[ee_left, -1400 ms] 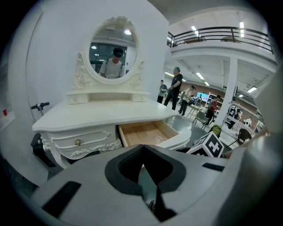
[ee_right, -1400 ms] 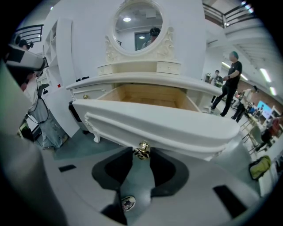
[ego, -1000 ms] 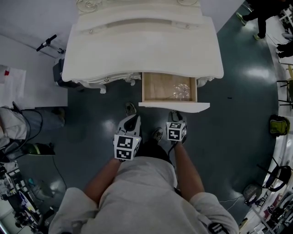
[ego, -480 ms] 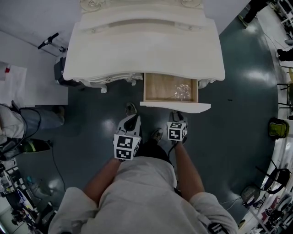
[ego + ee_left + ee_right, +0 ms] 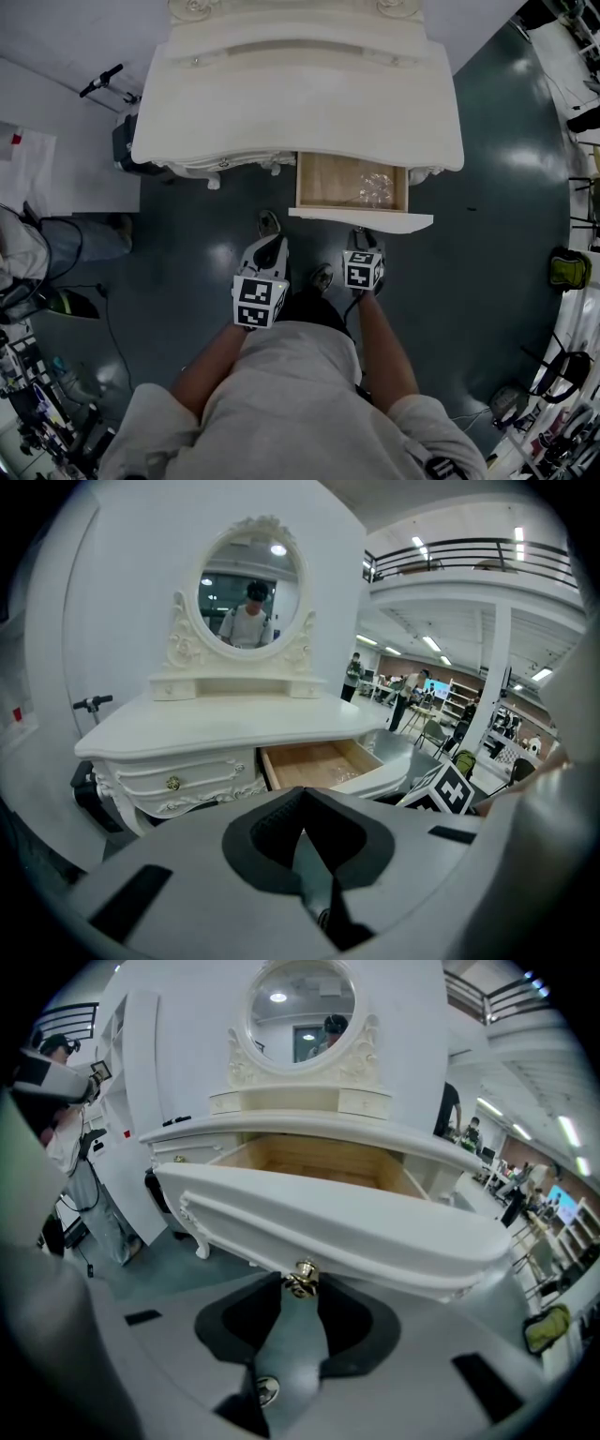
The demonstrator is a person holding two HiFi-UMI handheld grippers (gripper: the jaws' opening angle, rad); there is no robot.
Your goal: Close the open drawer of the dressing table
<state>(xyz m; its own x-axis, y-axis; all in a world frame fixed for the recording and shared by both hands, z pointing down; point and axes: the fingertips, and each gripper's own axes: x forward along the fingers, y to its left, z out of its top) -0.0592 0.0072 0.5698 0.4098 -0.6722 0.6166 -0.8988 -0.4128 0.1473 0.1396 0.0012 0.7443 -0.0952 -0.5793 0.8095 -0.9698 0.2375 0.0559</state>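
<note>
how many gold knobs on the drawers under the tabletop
2: the left knob on the closed drawer, the right knob on the open drawer's front. More may be hidden elsewhere.

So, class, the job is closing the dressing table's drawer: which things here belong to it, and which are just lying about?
Job: open white-fronted wooden drawer; its small brass knob; white carved dressing table.
Lying about: clear crumpled plastic inside the drawer; green bag on the floor.
</note>
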